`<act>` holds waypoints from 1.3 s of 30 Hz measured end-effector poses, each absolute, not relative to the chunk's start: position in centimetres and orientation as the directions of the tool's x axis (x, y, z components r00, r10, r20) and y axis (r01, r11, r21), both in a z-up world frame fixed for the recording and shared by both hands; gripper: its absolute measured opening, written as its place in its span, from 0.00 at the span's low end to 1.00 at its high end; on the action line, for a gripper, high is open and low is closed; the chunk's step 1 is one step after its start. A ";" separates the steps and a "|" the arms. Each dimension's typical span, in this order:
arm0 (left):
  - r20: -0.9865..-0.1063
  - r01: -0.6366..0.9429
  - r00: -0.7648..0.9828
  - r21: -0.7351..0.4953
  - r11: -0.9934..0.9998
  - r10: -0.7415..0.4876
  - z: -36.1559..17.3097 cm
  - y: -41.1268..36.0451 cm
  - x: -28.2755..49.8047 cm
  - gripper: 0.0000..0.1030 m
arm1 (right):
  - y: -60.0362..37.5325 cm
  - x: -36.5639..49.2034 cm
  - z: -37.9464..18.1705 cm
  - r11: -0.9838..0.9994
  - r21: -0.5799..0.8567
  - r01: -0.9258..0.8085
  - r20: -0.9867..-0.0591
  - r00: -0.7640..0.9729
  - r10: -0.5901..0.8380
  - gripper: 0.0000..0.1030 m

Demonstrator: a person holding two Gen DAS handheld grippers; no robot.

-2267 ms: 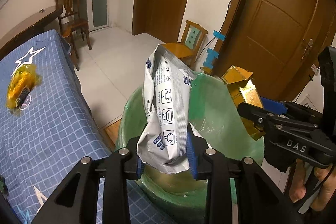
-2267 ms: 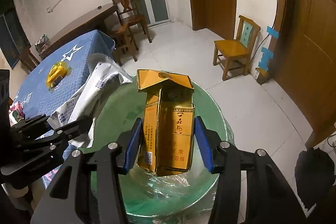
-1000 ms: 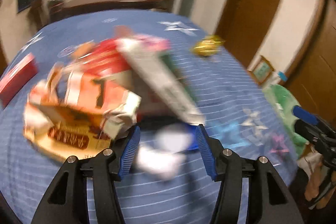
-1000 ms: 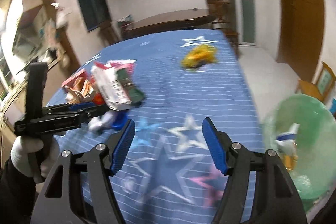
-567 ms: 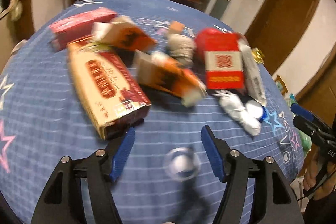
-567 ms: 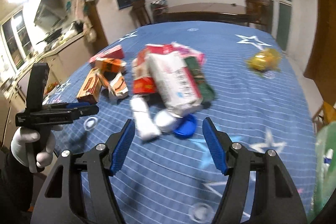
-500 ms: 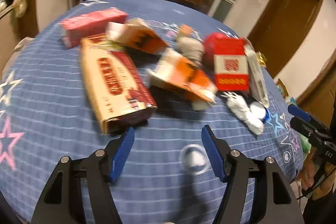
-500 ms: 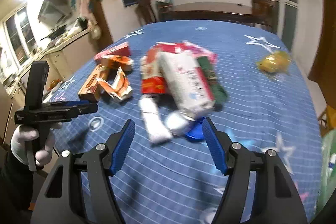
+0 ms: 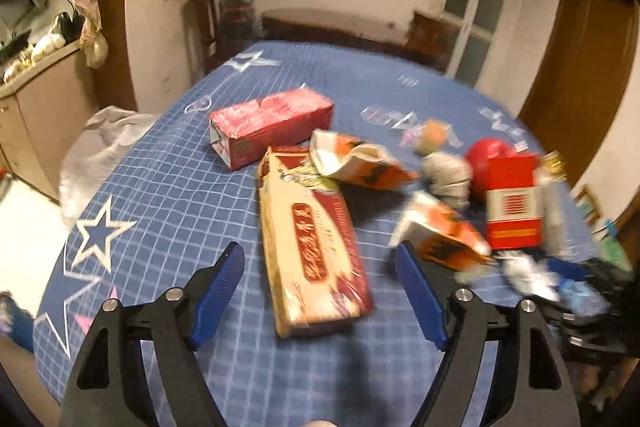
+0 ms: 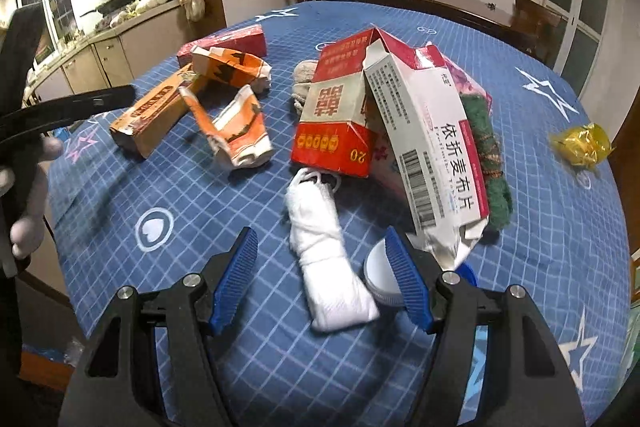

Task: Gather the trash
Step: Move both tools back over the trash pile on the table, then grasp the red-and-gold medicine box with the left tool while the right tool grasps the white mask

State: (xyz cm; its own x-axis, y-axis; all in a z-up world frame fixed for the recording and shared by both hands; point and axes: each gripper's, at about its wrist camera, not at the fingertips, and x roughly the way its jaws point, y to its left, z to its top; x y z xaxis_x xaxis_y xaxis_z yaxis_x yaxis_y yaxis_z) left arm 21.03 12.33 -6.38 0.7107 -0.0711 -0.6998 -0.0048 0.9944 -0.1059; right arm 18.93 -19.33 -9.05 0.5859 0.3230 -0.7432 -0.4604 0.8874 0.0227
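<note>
On the blue star-print tablecloth point(image 9: 168, 187) lies a pile of trash. My left gripper point(image 9: 320, 291) hovers over the near end of a long tan and red carton point(image 9: 312, 247); its jaws are opening and the pads do not touch it. My right gripper point(image 10: 320, 279) stands open around a white rolled cloth point(image 10: 324, 247), pads clear of it. A white cap point(image 10: 378, 277) lies by its right finger. Beyond are a red cigarette box point(image 10: 336, 123), a white medicine box point(image 10: 428, 155) and crumpled orange cartons point(image 10: 236, 127).
A long red box point(image 9: 272, 123) lies at the back of the pile, and a yellow wrapper point(image 10: 582, 143) lies alone at the far right. A gloved hand point(image 10: 24, 195) holds the left gripper at the table's left edge. Kitchen counters point(image 10: 104, 55) stand behind.
Both grippers dropped the silver pouch and the yellow carton at the green bin and swung back over the table. They have closed in on the trash pile; the left jaws have widened.
</note>
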 end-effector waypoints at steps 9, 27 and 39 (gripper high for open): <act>-0.789 -0.057 0.614 -0.023 0.998 0.017 -9.6 12.2 25.6 0.76 | -17.9 19.9 -9.8 0.880 -0.012 -0.475 -0.763 0.573 0.299 0.55; -0.707 -0.024 0.707 -0.039 0.999 -0.010 -8.2 11.8 18.9 0.57 | -18.7 16.7 -8.5 0.916 0.046 -0.398 -0.671 0.667 0.324 0.26; -0.674 0.240 0.689 -0.134 0.961 -0.266 -5.8 7.3 12.9 0.58 | -20.2 13.7 -6.9 0.929 0.079 -0.361 -0.636 0.699 0.326 0.26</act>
